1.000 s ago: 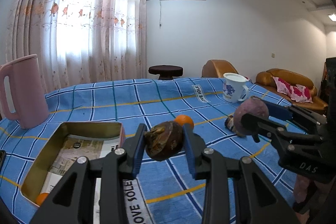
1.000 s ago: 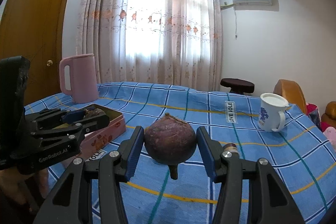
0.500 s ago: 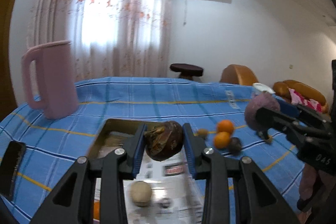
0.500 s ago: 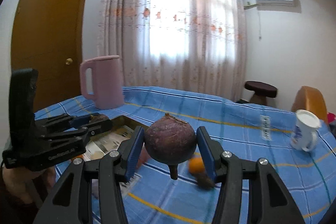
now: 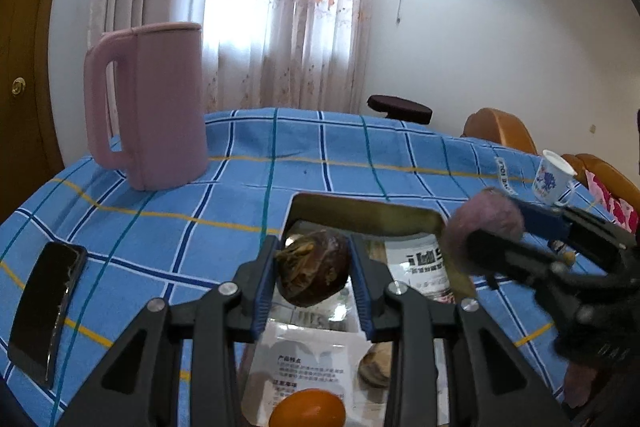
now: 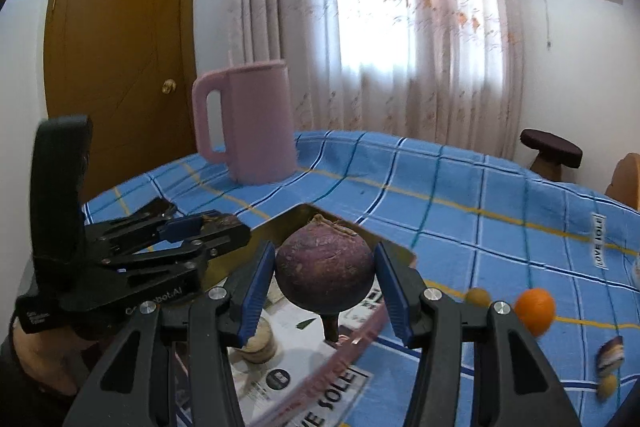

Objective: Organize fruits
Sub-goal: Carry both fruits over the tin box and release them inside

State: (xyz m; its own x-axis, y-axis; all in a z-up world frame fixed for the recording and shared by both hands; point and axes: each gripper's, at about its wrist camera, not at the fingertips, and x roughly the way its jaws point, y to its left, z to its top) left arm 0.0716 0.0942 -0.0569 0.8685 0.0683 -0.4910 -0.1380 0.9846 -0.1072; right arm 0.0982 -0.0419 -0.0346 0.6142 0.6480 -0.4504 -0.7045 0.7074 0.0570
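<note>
Fruits are partly sorted. An orange (image 5: 307, 409) lies in the tin box (image 5: 362, 207). The left hand-held gripper (image 5: 313, 277) pinches a dark fruit (image 5: 314, 273) over it; the right hand-held gripper (image 6: 325, 277) pinches a purple fruit (image 6: 325, 269). Another orange (image 6: 534, 310) waits on the table (image 6: 480, 219).

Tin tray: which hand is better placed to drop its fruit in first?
Left, probably. The left gripper holds its dark fruit over the tray. The right gripper's purple fruit hangs near the tray's far corner.
</note>
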